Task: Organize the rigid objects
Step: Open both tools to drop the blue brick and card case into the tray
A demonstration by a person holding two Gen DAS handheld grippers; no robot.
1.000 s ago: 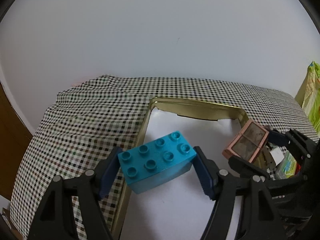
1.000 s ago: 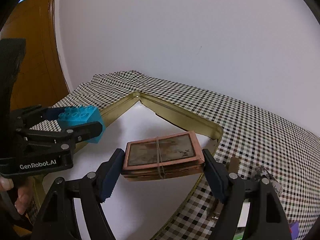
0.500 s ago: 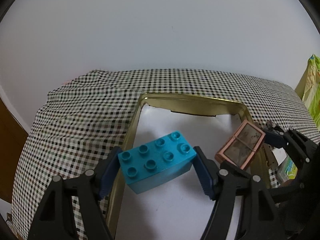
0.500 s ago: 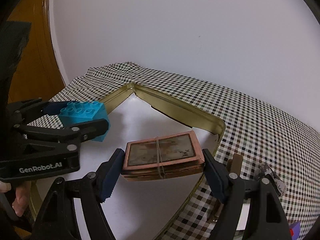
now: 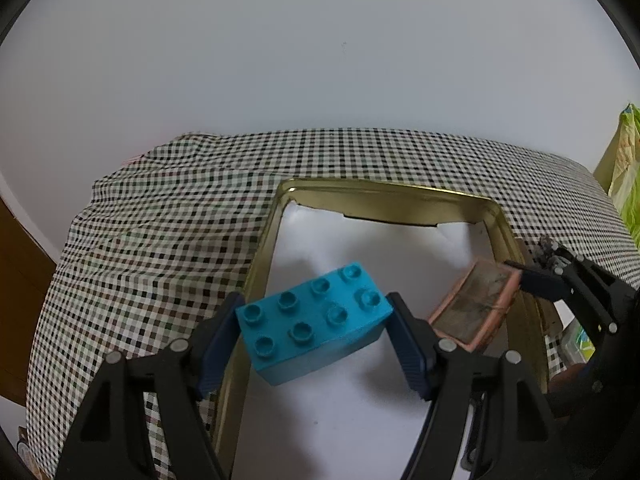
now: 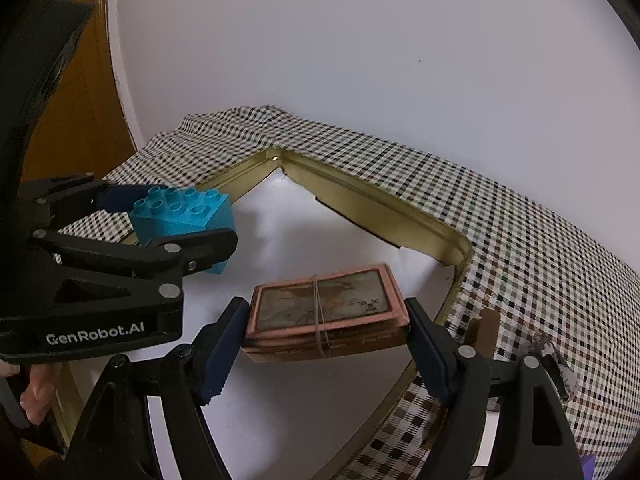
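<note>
My left gripper (image 5: 316, 334) is shut on a turquoise studded brick (image 5: 312, 326), held above the white bottom of a gold-rimmed tin tray (image 5: 384, 194). In the right wrist view the same brick (image 6: 184, 216) hangs at the left, above the tray's left rim. My right gripper (image 6: 326, 332) is shut on a pink-edged stack of cards (image 6: 326, 314) bound with a rubber band, over the tray's (image 6: 360, 204) right part. From the left wrist view that stack (image 5: 476, 304) shows at the right, next to the tray's right wall.
A checked cloth (image 5: 160, 240) covers the table around the tray, with a white wall behind. Small clutter (image 6: 548, 346) lies on the cloth to the right of the tray. A green-yellow bag (image 5: 626, 160) stands at far right. A hand (image 6: 34, 390) holds the left gripper.
Both grippers have shifted slightly forward over the tray with their loads; more of the tray's far rim shows now. The grips are unchanged.
</note>
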